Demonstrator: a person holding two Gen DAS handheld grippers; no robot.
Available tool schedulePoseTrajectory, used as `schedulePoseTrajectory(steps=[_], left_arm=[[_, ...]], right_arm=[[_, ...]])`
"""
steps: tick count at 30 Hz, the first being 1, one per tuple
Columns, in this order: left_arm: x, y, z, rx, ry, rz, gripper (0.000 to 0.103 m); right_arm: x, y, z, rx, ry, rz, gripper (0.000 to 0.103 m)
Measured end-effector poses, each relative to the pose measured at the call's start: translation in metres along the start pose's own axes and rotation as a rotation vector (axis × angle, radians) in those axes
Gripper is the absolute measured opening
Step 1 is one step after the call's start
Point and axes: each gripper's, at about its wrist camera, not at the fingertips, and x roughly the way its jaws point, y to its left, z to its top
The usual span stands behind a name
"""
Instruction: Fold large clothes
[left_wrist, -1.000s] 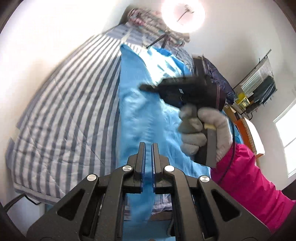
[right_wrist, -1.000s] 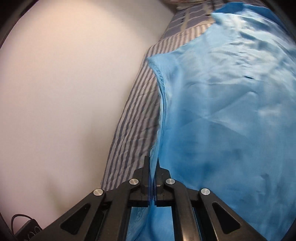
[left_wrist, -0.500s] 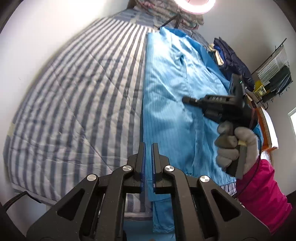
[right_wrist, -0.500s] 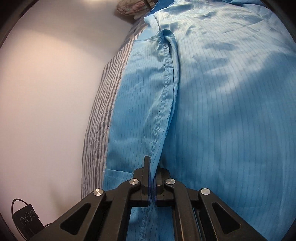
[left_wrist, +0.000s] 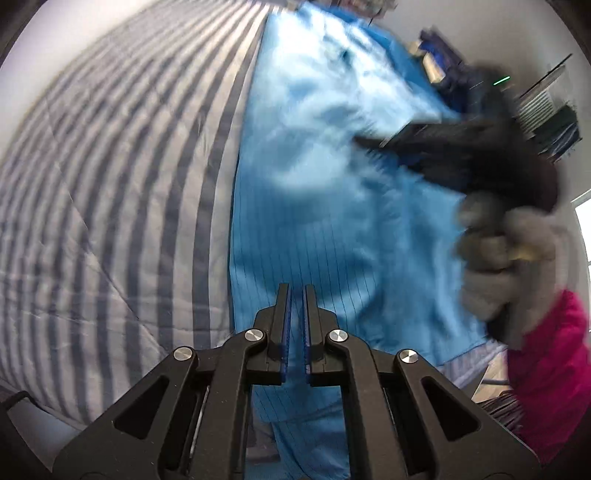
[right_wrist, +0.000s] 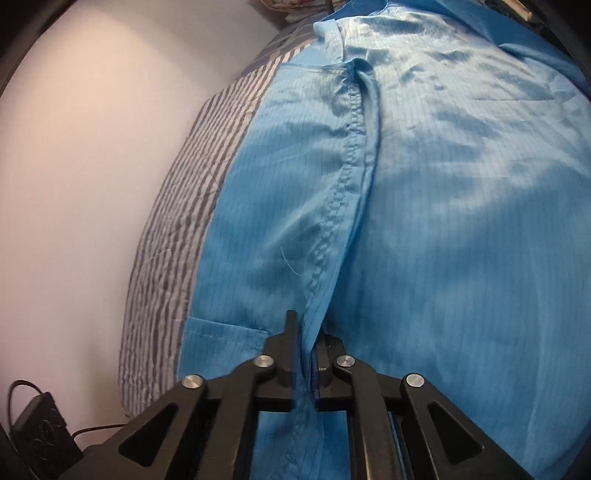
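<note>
The blue garment (left_wrist: 332, 206) lies flat along the striped bed (left_wrist: 110, 184), spread for folding. Left gripper (left_wrist: 294, 295): jaws closed on its hem. Right gripper (right_wrist: 306, 332): jaws just opening, placket fold between them, releasing

The garment (right_wrist: 443, 221) is light blue with thin dark pinstripes. The bed cover (left_wrist: 110, 184) under it has stripes of dark grey-blue and pale grey. Both grippers are black, the left gripper (left_wrist: 296, 295) with blue pads. The glove (left_wrist: 509, 266) is grey and the sleeve (left_wrist: 546, 369) is bright pink.
</note>
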Motion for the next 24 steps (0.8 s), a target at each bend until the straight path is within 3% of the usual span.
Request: schedulePoseTrajectory(steps=[1,9,16,19,20,23,24], left_arm=[[0.009,0.001,-0.002,0.008,0.009,0.014,0.002],[-0.011,-0.022,-0.003,0.078,-0.080,0.069,0.001],[-0.056,-0.075,-0.006,0.182,-0.230,0.070,0.002],[-0.070,-0.093,-0.001,0.204,-0.266,0.052,0.002],[-0.074,-0.100,0.003,0.217,-0.270,0.052,0.006],[-0.088,-0.113,0.011,0.232,-0.279,0.032,0.045],[-0.094,-0.114,0.012,0.231,-0.286,0.022,0.046]], right_arm=[[-0.007,0.001,-0.001,-0.014,-0.015,-0.010,0.029],[-0.089,0.013,-0.017,-0.183,-0.094,-0.088,0.033],[-0.168,0.001,-0.056,-0.269,-0.227,-0.180,0.054],[-0.196,-0.012,-0.077,-0.284,-0.283,-0.204,0.070],[-0.204,-0.017,-0.081,-0.286,-0.288,-0.210,0.074],[-0.227,-0.038,-0.093,-0.276,-0.315,-0.256,0.074],[-0.234,-0.045,-0.095,-0.270,-0.319,-0.279,0.074]])
